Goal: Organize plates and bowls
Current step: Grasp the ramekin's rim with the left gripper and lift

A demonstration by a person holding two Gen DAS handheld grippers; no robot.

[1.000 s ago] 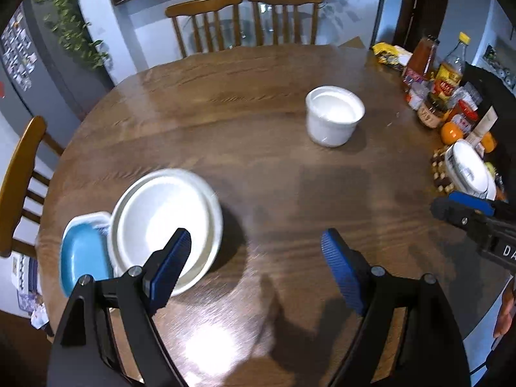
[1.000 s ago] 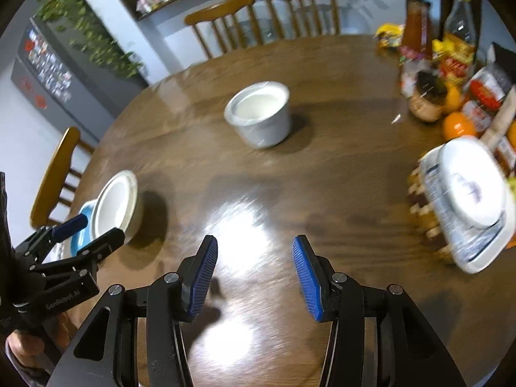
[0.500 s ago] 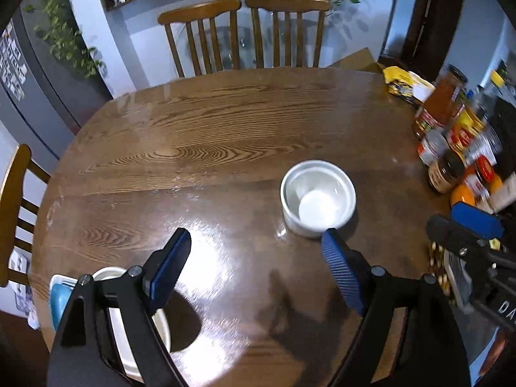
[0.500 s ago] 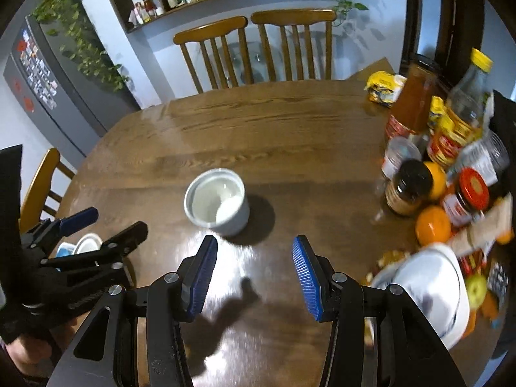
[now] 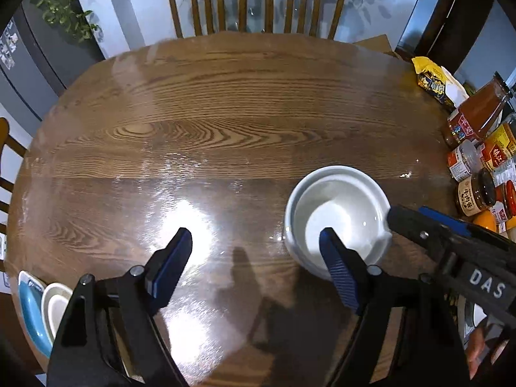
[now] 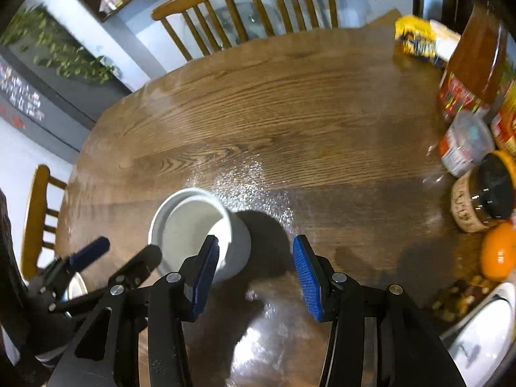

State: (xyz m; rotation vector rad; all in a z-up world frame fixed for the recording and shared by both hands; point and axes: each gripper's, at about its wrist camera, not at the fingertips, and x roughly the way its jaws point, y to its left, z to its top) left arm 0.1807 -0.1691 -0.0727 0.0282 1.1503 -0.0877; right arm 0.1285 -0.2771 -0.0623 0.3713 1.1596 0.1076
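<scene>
A deep white bowl (image 5: pixel 335 213) stands on the round wooden table (image 5: pixel 225 113); it also shows in the right wrist view (image 6: pixel 193 225). My left gripper (image 5: pixel 254 258) is open and empty, its right finger in front of the bowl's near rim. My right gripper (image 6: pixel 254 261) is open, with its left finger over the bowl's right rim and the wall between the jaws. In the left wrist view the right gripper's fingers (image 5: pixel 429 225) reach the bowl's right edge. A white plate stack (image 5: pixel 54 306) on a blue dish (image 5: pixel 29 312) sits at the table's near left edge.
Jars, sauce bottles and oranges (image 5: pixel 477 167) crowd the table's right side, also seen in the right wrist view (image 6: pixel 477 148). A yellow snack packet (image 5: pixel 432 80) lies far right. A white lidded container (image 6: pixel 483 329) sits near right. Wooden chairs (image 5: pixel 258 0) stand behind the table.
Both grippers have moved forward and down toward the white bowl, which now looks much larger. The right gripper's left finger now reaches over the bowl's rim. The plate stack has slid to the frame's corner.
</scene>
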